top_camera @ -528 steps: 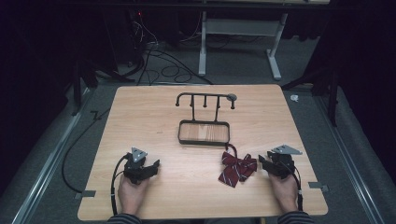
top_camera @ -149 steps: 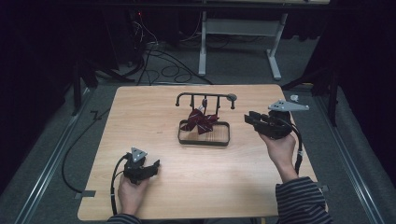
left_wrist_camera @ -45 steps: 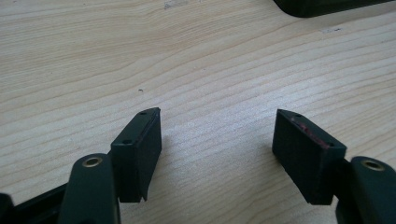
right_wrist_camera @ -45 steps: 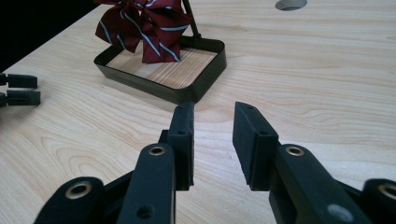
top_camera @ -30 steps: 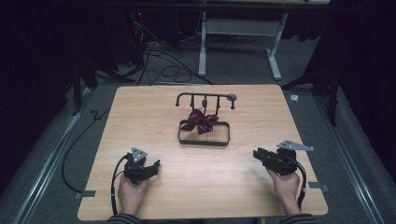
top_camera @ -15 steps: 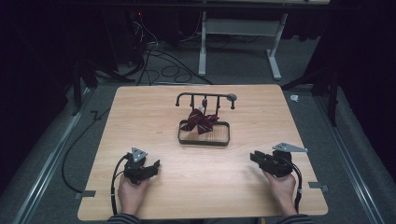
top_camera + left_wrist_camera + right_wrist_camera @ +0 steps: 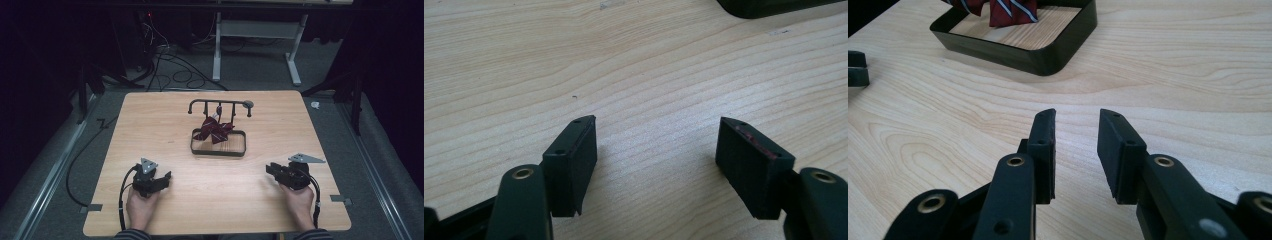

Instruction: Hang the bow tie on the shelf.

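A dark red striped bow tie [image 7: 214, 130] hangs from the black hook rack [image 7: 220, 102], over the rack's black tray base [image 7: 218, 153]. The right gripper view shows the bow tie [image 7: 998, 10] and the tray's rim [image 7: 1038, 57] ahead. My right gripper [image 7: 271, 170] rests near the table's front right, well apart from the rack. It [image 7: 1075, 130] is open with a narrow gap and nothing in it. At the front left my left gripper [image 7: 166, 177] lies on the wood, and its jaws [image 7: 656, 145] stand wide open and empty.
The wooden table [image 7: 150, 125] stands on grey carpet with cables and a white desk frame [image 7: 255, 35] behind it. A corner of the tray [image 7: 774, 5] is visible far ahead of the left gripper. The left gripper's jaw tip [image 7: 855, 67] appears at the right gripper view's left edge.
The bow tie went from the table by the right gripper onto the rack. The right gripper came back to the front edge and slid slightly left. The left gripper has stayed still.
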The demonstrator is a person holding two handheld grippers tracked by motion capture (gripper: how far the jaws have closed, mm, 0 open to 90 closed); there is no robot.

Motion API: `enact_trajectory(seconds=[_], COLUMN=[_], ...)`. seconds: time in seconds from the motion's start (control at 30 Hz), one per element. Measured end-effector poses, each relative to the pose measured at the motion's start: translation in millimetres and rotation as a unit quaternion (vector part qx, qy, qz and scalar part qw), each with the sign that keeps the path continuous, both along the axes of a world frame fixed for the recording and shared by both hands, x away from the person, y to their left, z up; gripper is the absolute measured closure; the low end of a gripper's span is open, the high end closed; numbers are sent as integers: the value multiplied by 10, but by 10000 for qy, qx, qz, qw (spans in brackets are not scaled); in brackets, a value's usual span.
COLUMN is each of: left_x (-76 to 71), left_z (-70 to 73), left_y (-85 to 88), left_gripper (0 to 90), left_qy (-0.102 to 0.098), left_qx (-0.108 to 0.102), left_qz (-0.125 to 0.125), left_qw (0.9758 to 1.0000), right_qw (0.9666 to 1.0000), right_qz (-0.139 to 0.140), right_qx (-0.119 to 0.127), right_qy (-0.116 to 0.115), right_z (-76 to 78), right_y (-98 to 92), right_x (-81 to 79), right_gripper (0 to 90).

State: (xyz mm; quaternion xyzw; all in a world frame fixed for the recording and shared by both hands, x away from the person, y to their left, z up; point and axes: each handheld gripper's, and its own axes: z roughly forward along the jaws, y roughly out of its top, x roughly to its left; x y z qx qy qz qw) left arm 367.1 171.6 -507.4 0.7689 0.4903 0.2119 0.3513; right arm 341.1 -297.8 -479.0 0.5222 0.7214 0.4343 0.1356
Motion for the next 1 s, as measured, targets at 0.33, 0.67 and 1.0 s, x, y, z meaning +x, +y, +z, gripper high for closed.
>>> enact_trajectory(seconds=[0.33,0.67,1.0], left_x=[0,0,0], left_z=[0,0,0], left_y=[0,0,0], left_gripper=[333,334,334], left_qy=[1,1,1], left_qx=[-2,-1,1], left_qz=[0,1,0], left_qw=[10000,10000,10000], right_qw=[9999,9998,9993], right_qz=[-10,-42,-43], right_qx=[-42,-159,-333], right_qy=[103,127,137], right_z=[-76,-127,-179], right_y=[50,87,121], right_x=[55,89,109], right_gripper=[702,689,671])
